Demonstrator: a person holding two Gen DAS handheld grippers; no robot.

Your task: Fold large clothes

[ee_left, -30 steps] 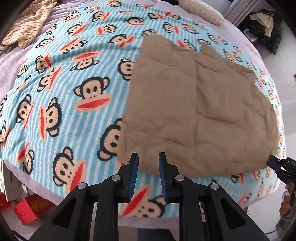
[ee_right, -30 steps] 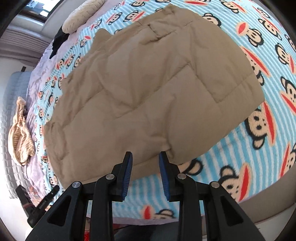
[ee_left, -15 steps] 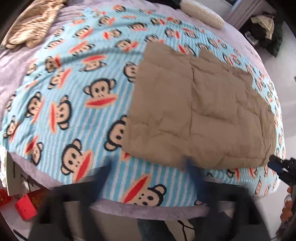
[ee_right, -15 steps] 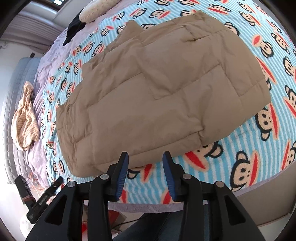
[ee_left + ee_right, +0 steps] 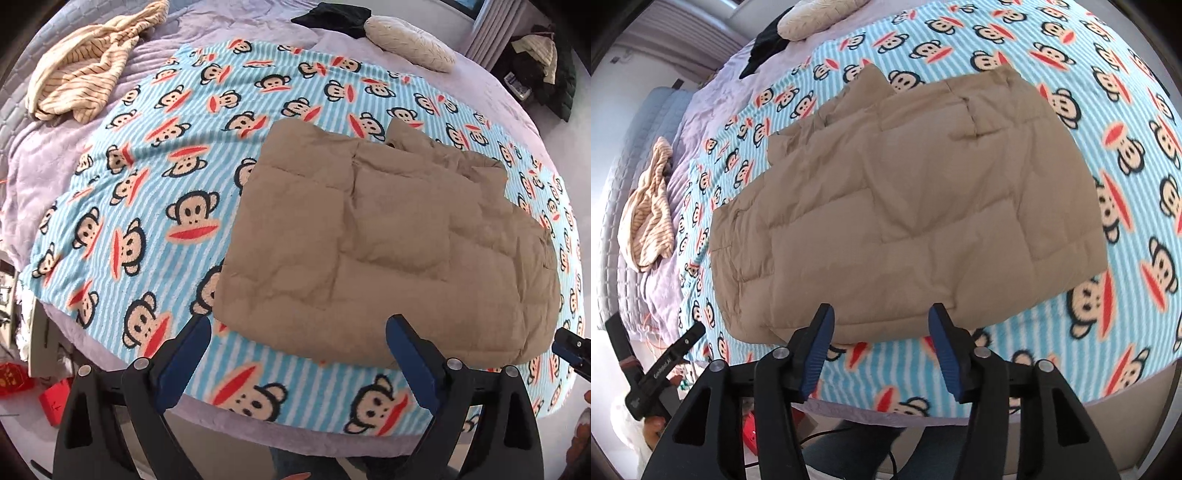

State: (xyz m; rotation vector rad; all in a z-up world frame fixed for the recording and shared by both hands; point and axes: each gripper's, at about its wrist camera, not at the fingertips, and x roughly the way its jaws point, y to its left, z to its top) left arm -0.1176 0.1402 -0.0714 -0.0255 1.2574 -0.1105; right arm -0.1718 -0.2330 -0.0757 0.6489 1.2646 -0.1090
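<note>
A tan quilted puffer garment (image 5: 388,251) lies folded flat on a blue striped monkey-print blanket (image 5: 155,206); it also shows in the right wrist view (image 5: 916,206). My left gripper (image 5: 297,332) is open wide and empty, raised over the garment's near edge. My right gripper (image 5: 881,325) is open and empty, raised over the garment's near edge on its side. The right gripper's tip shows at the left view's right edge (image 5: 569,347). The left gripper shows at the lower left of the right view (image 5: 665,369).
A cream striped garment (image 5: 85,62) lies at the bed's far left on the lilac bedspread (image 5: 44,155). A white pillow (image 5: 410,37) and black cloth (image 5: 332,16) lie at the far end. Red items (image 5: 55,398) sit on the floor by the bed edge.
Both grippers have opened from nearly shut and drawn back and up from the garment's near edge. The garment lies still on the blanket.
</note>
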